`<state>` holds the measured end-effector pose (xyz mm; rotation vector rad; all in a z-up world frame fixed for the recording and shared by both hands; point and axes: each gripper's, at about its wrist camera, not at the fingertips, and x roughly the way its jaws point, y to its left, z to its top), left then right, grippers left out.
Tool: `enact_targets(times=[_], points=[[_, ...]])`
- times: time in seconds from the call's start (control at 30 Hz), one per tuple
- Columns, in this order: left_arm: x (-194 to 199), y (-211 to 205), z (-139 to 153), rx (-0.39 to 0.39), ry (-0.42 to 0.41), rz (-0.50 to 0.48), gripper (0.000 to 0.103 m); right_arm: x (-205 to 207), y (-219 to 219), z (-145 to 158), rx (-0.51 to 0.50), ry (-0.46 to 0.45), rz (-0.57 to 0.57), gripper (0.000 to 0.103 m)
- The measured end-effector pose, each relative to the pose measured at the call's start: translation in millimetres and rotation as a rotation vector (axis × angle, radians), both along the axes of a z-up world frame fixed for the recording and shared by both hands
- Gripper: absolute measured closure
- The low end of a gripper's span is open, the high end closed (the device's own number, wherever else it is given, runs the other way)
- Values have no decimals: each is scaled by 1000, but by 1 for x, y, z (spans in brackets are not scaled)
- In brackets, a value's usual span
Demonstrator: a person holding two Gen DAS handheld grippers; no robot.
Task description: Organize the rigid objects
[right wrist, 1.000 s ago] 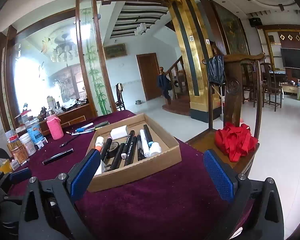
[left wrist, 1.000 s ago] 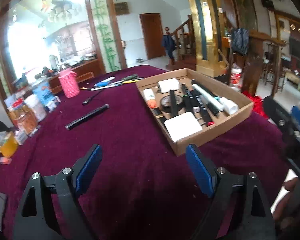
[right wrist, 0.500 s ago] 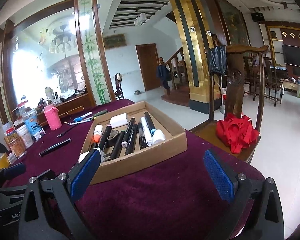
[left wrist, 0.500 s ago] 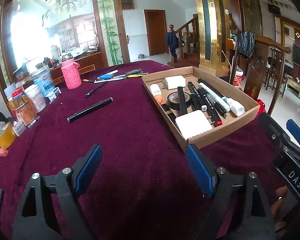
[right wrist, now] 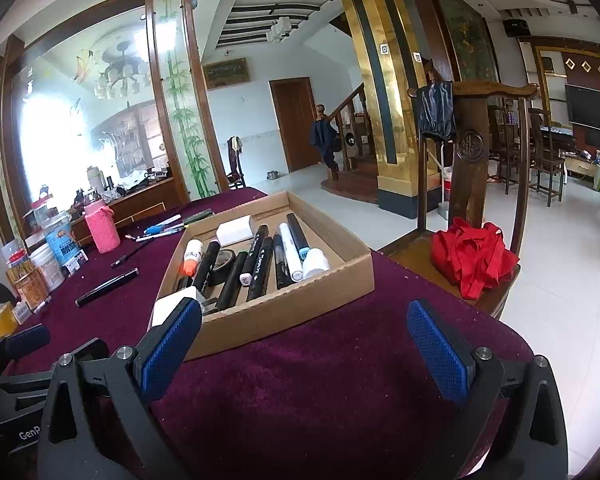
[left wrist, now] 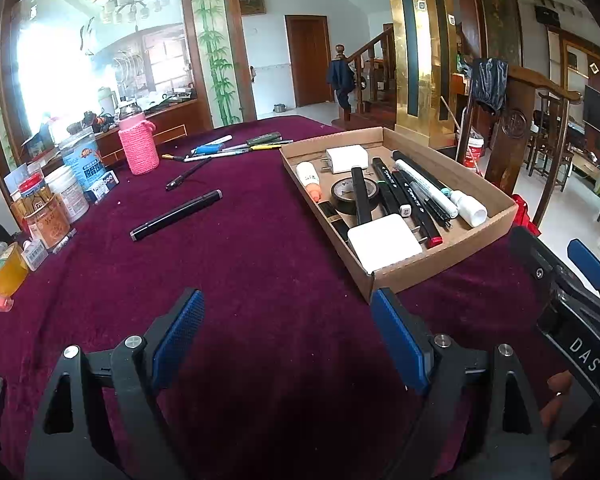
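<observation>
both claws gape wide and empty, left gripper [left wrist: 288, 340] and right gripper [right wrist: 304, 344] near the cardboard tray [left wrist: 440, 264] of markers

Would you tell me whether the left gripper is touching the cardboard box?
Apart. In the left wrist view, the open left gripper shows bare tablecloth between its fingertips and the cardboard box.

both claws [left wrist: 288, 340] [right wrist: 300, 348] agape, empty
</observation>
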<state>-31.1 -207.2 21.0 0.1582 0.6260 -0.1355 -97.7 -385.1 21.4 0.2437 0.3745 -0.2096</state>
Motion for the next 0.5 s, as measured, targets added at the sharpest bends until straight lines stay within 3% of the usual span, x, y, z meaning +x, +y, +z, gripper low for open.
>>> enact_targets(times=[0.5], points=[[0,-3,-2,6,24,-22,17,3,4,-1,0,28,15,2]])
